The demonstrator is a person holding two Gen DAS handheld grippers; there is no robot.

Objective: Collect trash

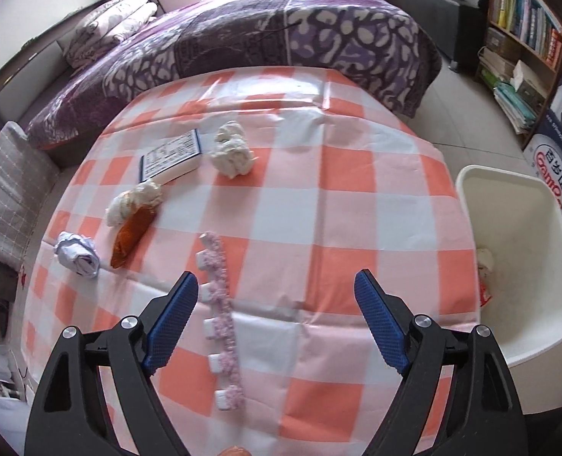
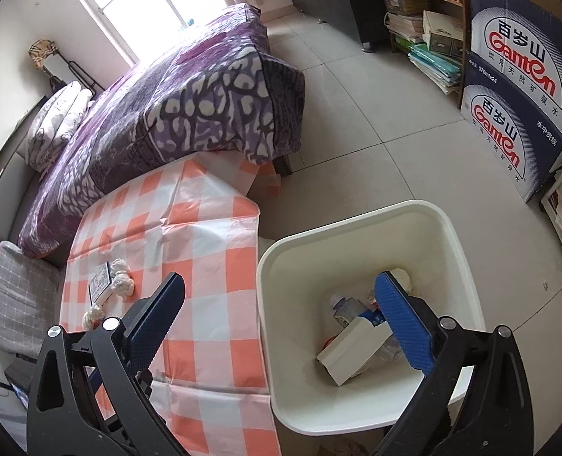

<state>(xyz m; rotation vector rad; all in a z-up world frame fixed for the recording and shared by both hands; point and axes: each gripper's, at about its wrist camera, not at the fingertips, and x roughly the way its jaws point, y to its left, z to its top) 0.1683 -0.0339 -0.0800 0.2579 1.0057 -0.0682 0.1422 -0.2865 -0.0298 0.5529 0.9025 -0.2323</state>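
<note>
On the orange-checked table lie a white crumpled tissue, a white box with a blue label, an orange wrapper with a white wad, a crumpled pale-blue paper ball and a pink fuzzy strip with white clips. My left gripper is open and empty above the table, its left finger beside the strip. My right gripper is open and empty above the near rim of the white bin, which holds a white box, a plastic bottle and other trash.
The bin stands on the tiled floor right of the table. A bed with a purple blanket lies behind the table. A bookshelf and blue water cartons stand at the right. A grey cushion lies at the left.
</note>
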